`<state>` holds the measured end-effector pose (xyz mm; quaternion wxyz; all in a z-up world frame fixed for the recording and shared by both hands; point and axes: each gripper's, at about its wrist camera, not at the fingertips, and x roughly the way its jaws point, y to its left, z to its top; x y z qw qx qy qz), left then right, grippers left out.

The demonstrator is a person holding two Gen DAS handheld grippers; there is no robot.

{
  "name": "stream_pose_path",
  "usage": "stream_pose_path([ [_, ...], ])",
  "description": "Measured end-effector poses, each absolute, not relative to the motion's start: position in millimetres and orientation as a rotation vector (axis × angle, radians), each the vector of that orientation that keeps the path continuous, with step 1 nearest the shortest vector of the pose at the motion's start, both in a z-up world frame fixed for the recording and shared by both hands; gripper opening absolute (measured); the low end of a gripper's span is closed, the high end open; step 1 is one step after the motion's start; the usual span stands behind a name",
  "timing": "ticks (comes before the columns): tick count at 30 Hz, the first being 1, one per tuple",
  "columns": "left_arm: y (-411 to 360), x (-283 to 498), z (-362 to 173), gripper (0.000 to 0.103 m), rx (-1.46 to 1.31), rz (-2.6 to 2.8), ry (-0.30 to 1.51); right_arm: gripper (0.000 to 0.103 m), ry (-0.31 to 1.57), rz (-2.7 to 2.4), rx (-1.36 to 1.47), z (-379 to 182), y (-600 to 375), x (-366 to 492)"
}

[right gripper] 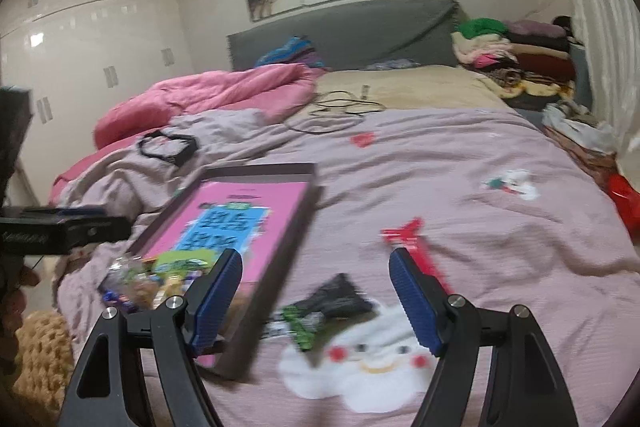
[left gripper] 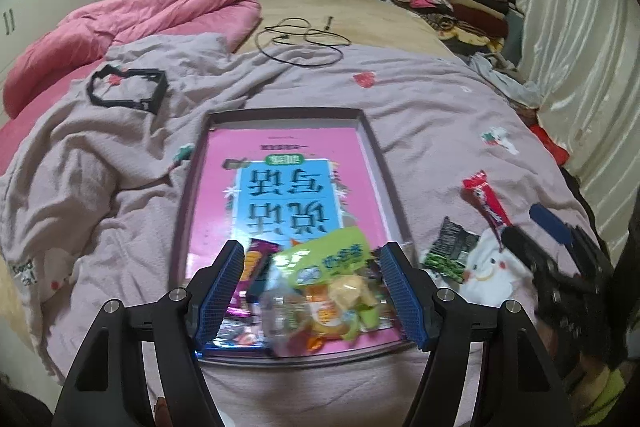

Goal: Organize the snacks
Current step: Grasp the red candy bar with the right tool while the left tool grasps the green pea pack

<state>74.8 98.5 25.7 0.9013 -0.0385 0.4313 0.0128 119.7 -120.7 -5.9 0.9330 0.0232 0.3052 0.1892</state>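
In the left wrist view, the left gripper [left gripper: 312, 283] hung over the near end of the tray [left gripper: 370, 131], its jaws spread wide. A heap of snacks lay under and between the blue pads [left gripper: 224, 291], topped by a green-labelled bag [left gripper: 332, 263] with a purple packet [left gripper: 256, 259] beside it. Nothing seemed pinched; the pads stood clear of the wrappers on both sides. The tray sat on the quilt [left gripper: 400, 99], its floor covered by a pink printed sheet. Off to the right, outside the tray, lay a dark green packet [left gripper: 448, 247] and a red stick [left gripper: 486, 201], with the right gripper [left gripper: 552, 247] blurred just past them.

In the right wrist view, the right gripper [right gripper: 316, 291] was likewise spread and empty, aimed down at the quilt [right gripper: 440, 163]. The dark green packet [right gripper: 332, 301] lay between its fingers' lines, on the bedding just beside the tray [right gripper: 288, 243]. The red stick [right gripper: 408, 239] lay near the right pad [right gripper: 412, 299]; whether they touched I could not tell through the blur.

These wrappers looked light, thin and crinkly, probably slick, and the soft quilt would give under a pressing finger. The packet would likely take best across its narrow width near the middle; the stick across its body, not its flared sealed end. Contents may crush, so a gentle close suits.
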Motion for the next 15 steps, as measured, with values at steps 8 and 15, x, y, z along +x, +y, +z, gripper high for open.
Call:
stream_pose_path([
  [8, 55, 85, 20, 0.072, -0.021, -0.065, 0.919, 0.076, 0.721, 0.291, 0.07, -20, -168, 148],
  [15, 9, 97, 3, 0.072, 0.11, -0.162, 0.962, 0.076, 0.793, 0.275, 0.005, -35, -176, 161],
])
